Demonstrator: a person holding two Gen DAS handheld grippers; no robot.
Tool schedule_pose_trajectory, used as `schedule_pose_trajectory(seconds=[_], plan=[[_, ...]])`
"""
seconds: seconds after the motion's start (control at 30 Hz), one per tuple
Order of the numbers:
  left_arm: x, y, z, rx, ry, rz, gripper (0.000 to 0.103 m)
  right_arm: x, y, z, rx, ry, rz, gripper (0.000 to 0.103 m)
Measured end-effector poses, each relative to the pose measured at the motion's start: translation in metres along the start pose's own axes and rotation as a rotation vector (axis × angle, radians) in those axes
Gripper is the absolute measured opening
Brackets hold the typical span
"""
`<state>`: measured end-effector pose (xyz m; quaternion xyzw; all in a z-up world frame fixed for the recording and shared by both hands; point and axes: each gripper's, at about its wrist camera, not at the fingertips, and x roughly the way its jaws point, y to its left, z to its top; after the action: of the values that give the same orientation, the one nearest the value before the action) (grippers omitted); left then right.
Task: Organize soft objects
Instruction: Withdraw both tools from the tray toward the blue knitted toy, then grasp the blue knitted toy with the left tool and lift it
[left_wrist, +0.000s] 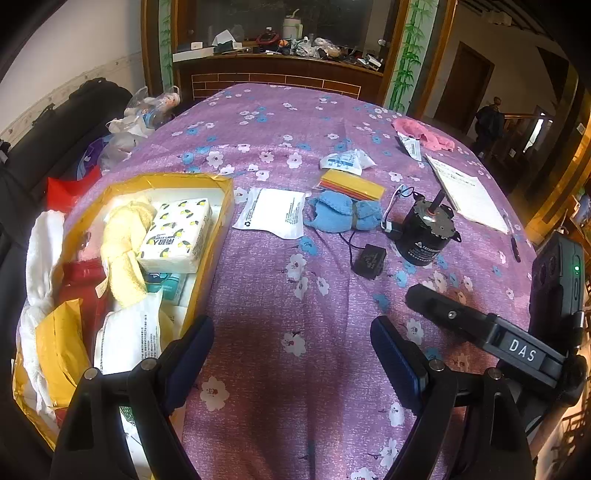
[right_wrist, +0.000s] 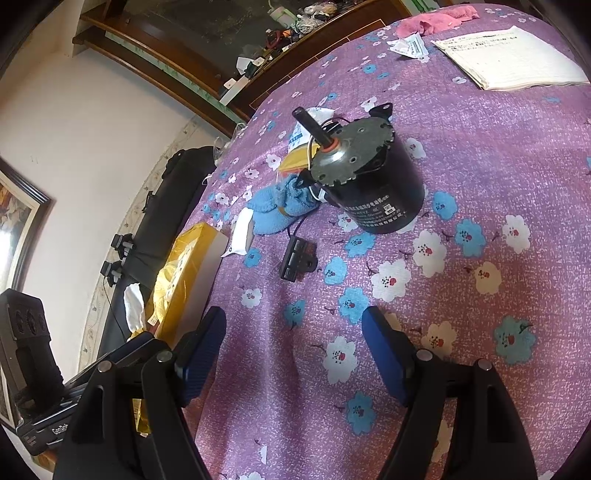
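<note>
A yellow box at the left of the purple flowered table holds a yellow towel, a lemon-print tissue pack, red cloth and white packets. On the cloth lie a blue towel, a white packet, a yellow-orange packet, a small white pack and a pink cloth. My left gripper hangs open over bare cloth beside the box. My right gripper is open too, short of the black motor and blue towel; nothing sits between either pair of fingers.
A black motor with a wired black plug stands right of the blue towel. A paper booklet and pen lie at the far right. Bags crowd the left edge. The right gripper's body shows low right.
</note>
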<state>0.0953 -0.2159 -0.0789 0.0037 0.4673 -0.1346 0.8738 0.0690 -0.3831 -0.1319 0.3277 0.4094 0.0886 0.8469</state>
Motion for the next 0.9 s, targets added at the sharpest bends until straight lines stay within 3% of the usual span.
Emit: schedule_pose_trajectory(seconds=[0.37, 0.47, 0.9], plan=[[0.018, -0.006, 0.016, 0.04, 0.032, 0.018, 0.089, -0.018, -0.016, 0.006, 0.065, -0.085, 0.005, 0.075], [0.028, -0.012, 0.034, 0.076, 0.043, 0.018, 0.089, -0.017, -0.017, 0.006, 0.07, -0.081, 0.004, 0.075], [0.108, -0.039, 0.132, 0.127, 0.13, -0.123, 0.089, -0.016, -0.016, 0.008, 0.064, -0.088, -0.012, 0.075]])
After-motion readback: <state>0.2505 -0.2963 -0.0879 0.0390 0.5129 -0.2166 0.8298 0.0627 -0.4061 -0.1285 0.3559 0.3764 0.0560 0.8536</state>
